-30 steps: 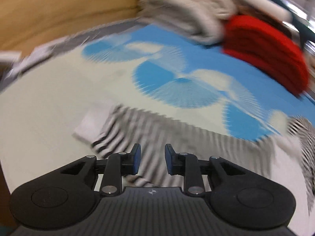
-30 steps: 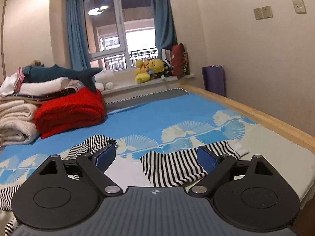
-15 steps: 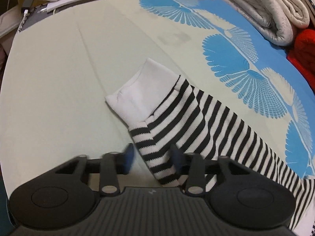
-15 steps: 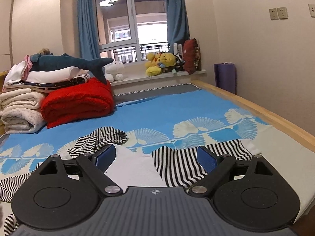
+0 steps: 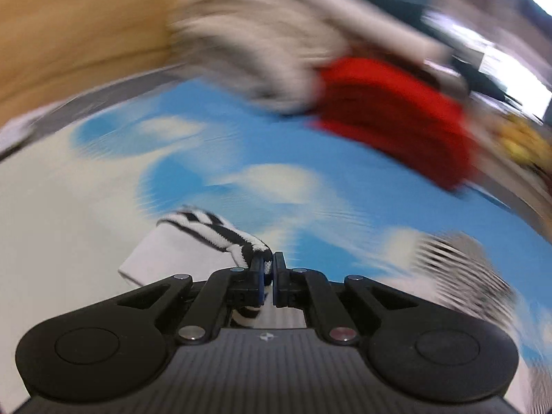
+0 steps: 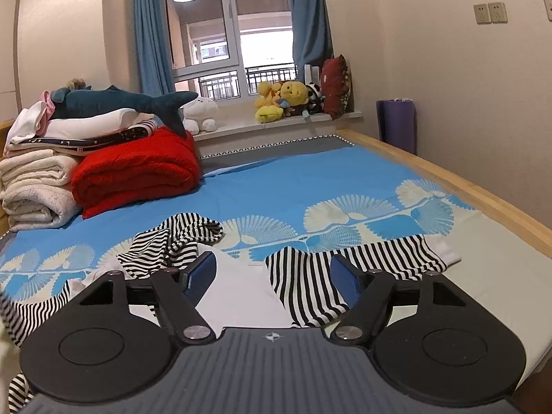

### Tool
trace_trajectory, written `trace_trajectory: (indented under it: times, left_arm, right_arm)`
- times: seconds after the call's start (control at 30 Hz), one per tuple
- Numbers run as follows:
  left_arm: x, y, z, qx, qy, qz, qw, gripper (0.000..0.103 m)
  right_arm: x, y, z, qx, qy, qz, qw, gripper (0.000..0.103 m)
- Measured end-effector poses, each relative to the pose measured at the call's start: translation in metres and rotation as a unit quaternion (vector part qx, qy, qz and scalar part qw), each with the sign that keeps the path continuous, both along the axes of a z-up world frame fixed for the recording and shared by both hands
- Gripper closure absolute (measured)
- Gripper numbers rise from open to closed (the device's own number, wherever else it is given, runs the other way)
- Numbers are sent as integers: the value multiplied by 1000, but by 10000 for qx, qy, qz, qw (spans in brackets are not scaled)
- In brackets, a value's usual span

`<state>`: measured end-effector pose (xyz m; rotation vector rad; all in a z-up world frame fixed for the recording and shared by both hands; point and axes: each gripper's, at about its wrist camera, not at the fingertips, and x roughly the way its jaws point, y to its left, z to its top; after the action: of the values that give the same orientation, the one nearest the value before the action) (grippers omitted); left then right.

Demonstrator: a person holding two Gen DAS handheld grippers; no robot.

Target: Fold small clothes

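Observation:
A small black-and-white striped garment with white cuffs lies spread on the bed. In the left wrist view my left gripper [image 5: 269, 269] is shut on its striped sleeve [image 5: 220, 233] and holds it lifted, the white cuff [image 5: 162, 253] hanging just left of the fingers. The view is blurred by motion. In the right wrist view my right gripper [image 6: 272, 274] is open and empty above the garment's white middle [image 6: 238, 293]. The other striped sleeve [image 6: 358, 265] stretches to the right and a bunched striped part [image 6: 179, 238] lies to the left.
The bed has a blue and cream fan-pattern sheet [image 6: 310, 186]. A red blanket [image 6: 138, 169] and folded cream towels [image 6: 34, 186] with a plush shark on top are stacked at the back left. A wooden bed rail [image 6: 465, 186] runs along the right. Plush toys sit on the windowsill.
My left gripper has shut on the striped sleeve near its cuff and lifted it, swinging toward the blankets. The right gripper has stayed open and nearly still.

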<state>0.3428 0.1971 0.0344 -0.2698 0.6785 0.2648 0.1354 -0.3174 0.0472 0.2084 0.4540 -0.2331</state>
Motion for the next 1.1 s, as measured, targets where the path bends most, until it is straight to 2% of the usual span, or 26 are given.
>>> trace_trajectory:
  times: [0.07,0.1,0.13,0.17,0.2,0.23,0.27,0.3,0.37,0.43,0.5,0.53,0.57,0.67,0.8,0.93,1.03,1.1]
  left_arm:
    - [-3,-61,11,-45,-129,-999,9949,98]
    - [-5,-91,15,-132,-109,-1542,9879,98]
    - [-7,-122,16,-341,13,-2173,9755,92]
    - [-8,-143,16,-579,167,-2692,9612,78]
    - [-9,-161,16,-834,262,-3175,9442,72]
    - [-11,-170,19,-977,216,-3380,9358,70]
    - [-10,-172,22,-998,175,-3348,9368,69]
    - [-5,-167,24,-1029,179,-3150,9433,69]
    - [9,-144,22,-1230,253,-2518,9596,69]
    - [23,-113,15,-1178,409,-1679,9779,69]
    - [32,-94,7,-930,636,-1007,9885,69]
    - [34,-87,3,-853,802,-719,9905,69]
    - [35,-82,-1,-866,931,-509,9906,69]
    - [30,-78,-4,-926,1141,-400,9883,69]
    - [36,-87,0,-756,1167,-372,9896,69]
    - [41,-67,-7,-644,1216,-41,9905,69]
    - [47,-58,-12,-416,1285,158,9907,69]
    - [49,-54,-12,-383,1310,206,9904,69]
  right_arm:
    - [0,-2,-1,21,6,-33,10000,33]
    - [0,-2,-1,40,2,-39,10000,33]
    - [0,-3,-2,53,1,-44,10000,34]
    - [0,-3,-2,60,-1,-51,10000,34]
    - [1,-3,-2,65,-4,-68,10000,34]
    - [2,-4,-3,70,0,-86,9999,34]
    - [4,-5,-4,100,22,-97,9999,34]
    - [6,-5,-5,137,37,-112,9998,34]
    - [14,-7,-10,240,39,-152,9996,33]
    - [28,-8,-19,306,162,-138,9993,35]
    - [48,-2,-29,168,397,-62,9991,46]
    - [61,2,-35,103,542,37,9985,53]
    - [78,9,-41,83,711,165,9973,53]
    - [123,24,-57,277,1065,525,9925,54]
    - [193,41,-95,1300,1570,1084,9730,54]
    - [243,49,-148,1785,2075,778,9587,53]
    - [264,50,-175,1712,2285,447,9573,51]
    - [274,53,-189,1776,2358,485,9542,51]
